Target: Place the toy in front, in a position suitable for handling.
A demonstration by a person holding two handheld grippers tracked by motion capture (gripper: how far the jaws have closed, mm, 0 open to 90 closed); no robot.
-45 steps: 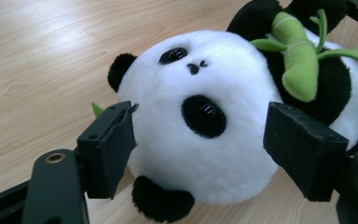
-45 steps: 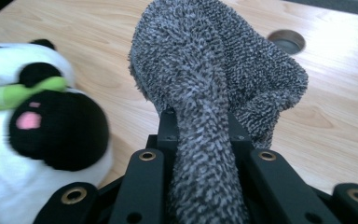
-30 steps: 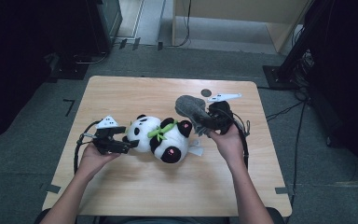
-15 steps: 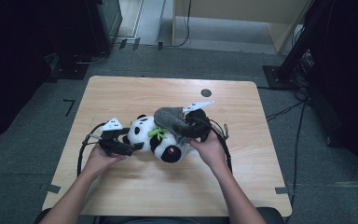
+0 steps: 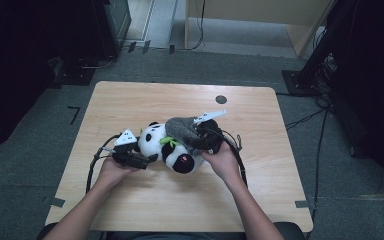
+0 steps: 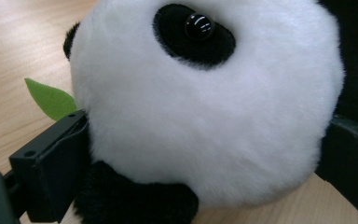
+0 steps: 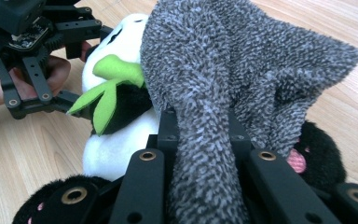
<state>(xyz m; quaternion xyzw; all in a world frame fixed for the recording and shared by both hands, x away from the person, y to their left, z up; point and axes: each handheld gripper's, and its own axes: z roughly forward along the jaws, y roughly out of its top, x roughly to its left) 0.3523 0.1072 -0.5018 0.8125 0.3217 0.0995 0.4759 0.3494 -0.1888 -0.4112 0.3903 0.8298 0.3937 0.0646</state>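
A black-and-white panda plush (image 5: 177, 157) with green felt leaves (image 7: 107, 88) lies on its side in the middle of the wooden table (image 5: 280, 190). My left gripper (image 5: 147, 149) is at the panda's left. Its jaws have just been opening and now stand wide on either side of the white head (image 6: 205, 116), brushing the fur. My right gripper (image 5: 200, 137) is at the panda's right, shut on a grey fuzzy cloth (image 7: 223, 70). The cloth (image 5: 182, 129) drapes over the panda's body and hides its middle.
A small black round hole (image 5: 221, 99) sits in the table near the far edge. A cable (image 5: 240, 155) loops from the right gripper, another (image 5: 94, 165) from the left. Dark equipment (image 5: 115, 25) and cables (image 5: 310, 117) stand on the floor beyond the table.
My right gripper has carried the grey cloth leftward and down from beside the panda onto its body. The left gripper has lowered slightly around the head, jaws wider apart.
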